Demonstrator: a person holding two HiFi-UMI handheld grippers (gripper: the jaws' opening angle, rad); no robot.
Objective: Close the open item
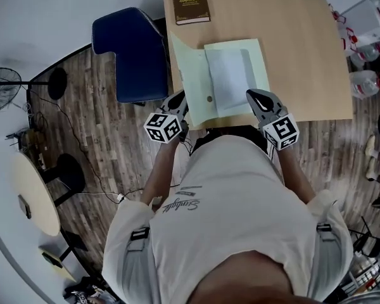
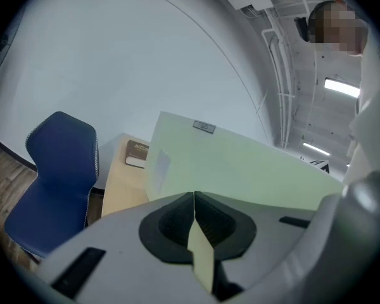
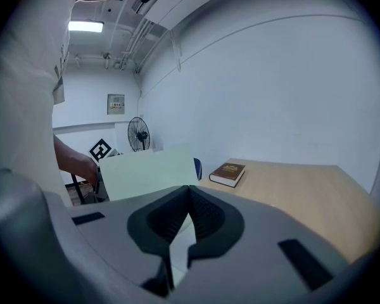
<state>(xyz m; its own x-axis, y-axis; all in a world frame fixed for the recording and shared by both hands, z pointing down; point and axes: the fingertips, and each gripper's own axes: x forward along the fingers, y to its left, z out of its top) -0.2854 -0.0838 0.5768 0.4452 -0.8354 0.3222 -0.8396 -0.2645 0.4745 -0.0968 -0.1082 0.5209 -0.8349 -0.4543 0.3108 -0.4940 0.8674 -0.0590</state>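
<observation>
A pale green folder (image 1: 256, 59) lies open on the wooden table (image 1: 304, 56), with a white sheet (image 1: 227, 75) inside. Its left cover (image 1: 189, 81) stands tilted up off the table. My left gripper (image 1: 179, 103) is shut on that cover's near edge; the left gripper view has the cover (image 2: 240, 170) rising ahead of the pinched jaws (image 2: 194, 198). My right gripper (image 1: 256, 98) is at the folder's near right edge, shut on a pale sheet edge (image 3: 177, 246). From the right gripper view the raised cover (image 3: 145, 170) shows beyond the jaws (image 3: 189, 192).
A brown book (image 1: 190, 4) lies at the table's far side, beyond the folder. A blue chair (image 1: 133, 52) stands left of the table. Plastic bottles and a box (image 1: 367, 24) sit to the right. A fan (image 1: 0, 87) and a round table (image 1: 31, 195) stand far left.
</observation>
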